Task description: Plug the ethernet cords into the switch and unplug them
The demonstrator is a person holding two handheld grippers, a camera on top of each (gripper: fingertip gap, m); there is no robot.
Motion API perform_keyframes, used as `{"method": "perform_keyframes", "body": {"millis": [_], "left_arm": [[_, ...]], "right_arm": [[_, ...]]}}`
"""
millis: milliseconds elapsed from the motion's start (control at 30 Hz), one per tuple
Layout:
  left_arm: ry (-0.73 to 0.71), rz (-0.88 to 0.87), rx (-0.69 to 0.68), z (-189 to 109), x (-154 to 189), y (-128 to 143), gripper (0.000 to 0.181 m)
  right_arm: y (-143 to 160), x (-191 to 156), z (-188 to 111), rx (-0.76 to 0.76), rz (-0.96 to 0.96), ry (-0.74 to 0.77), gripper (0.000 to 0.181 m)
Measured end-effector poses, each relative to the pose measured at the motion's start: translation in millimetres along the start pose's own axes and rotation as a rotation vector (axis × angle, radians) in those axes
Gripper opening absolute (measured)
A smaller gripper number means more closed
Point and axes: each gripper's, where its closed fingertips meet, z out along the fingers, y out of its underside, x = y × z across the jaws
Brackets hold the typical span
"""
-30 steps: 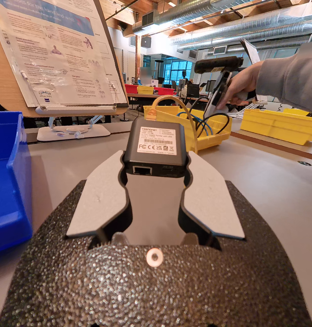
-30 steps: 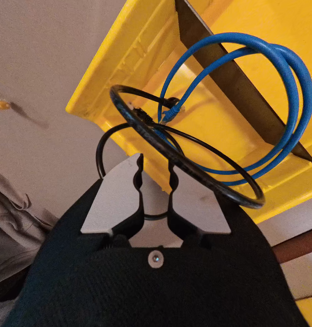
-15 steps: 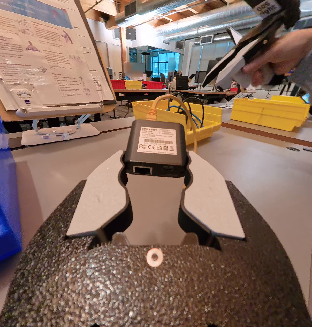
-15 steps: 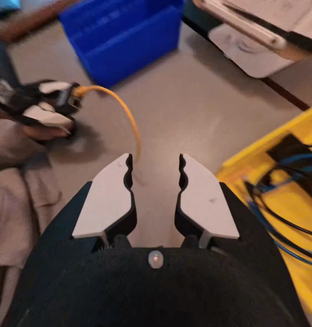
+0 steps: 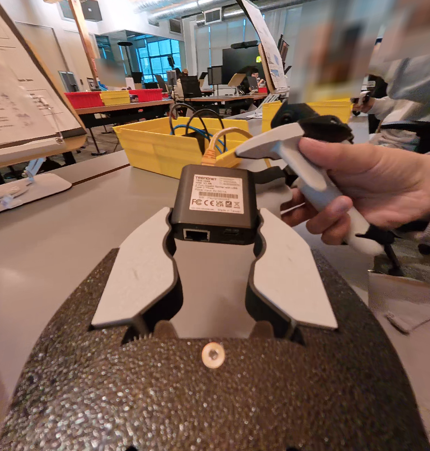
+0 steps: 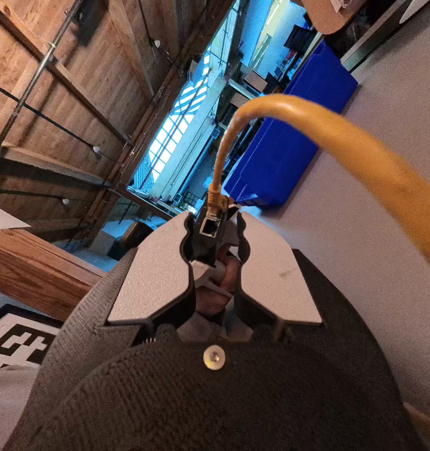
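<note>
1. Clamped by its two sides between the fingertips of the left gripper [image 5: 212, 219]: the black switch [image 5: 216, 192], label side up, raised above the grey table [image 5: 62, 231].
2. Long axis of the switch along the fingers of the left gripper; near end with an empty port toward the left camera, far end pointing away.
3. Plugged into the far end: the orange plug [image 5: 208, 156] of an orange cord [image 5: 229, 133], rising in an arch and bending back toward the right side.
4. Facing that far end from the opposite side: the right gripper [image 6: 214, 219], half open and holding nothing, rolled sideways in the person's hand [image 5: 379, 185].
5. Seen in the right wrist view: the plug just beyond the fingertips and a little off the gap between them, toward the upper port; a second, empty port beside it.
6. Probably the step in hand: pulling the orange plug out, so a short advance of the right gripper and a closing on the plug body, along the same axis.
7. In the way: the loop of the orange cord, passing close before the right camera; possible to catch it instead of the plug.
8. Behind, well apart: a yellow bin [image 5: 160, 146] with black and blue cords [image 5: 196, 122], a blue bin [image 6: 294, 146], a document stand [image 5: 26, 109].
</note>
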Motion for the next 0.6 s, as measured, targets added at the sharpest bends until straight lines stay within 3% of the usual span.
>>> {"method": "perform_keyframes", "body": {"millis": [100,267,600], "left_arm": [[0.041,0.025,-0.03,3,11,-1,0.062],[0.042,0.064,-0.071,5,15,1,0.062],[0.031,0.118,-0.094,6,15,3,0.062]], "right_arm": [[6,3,0,0.007,0.042,-0.001,0.035],[5,2,-5,0.064,0.088,-0.017,0.019],[5,2,-5,0.118,0.139,-0.049,0.015]]}}
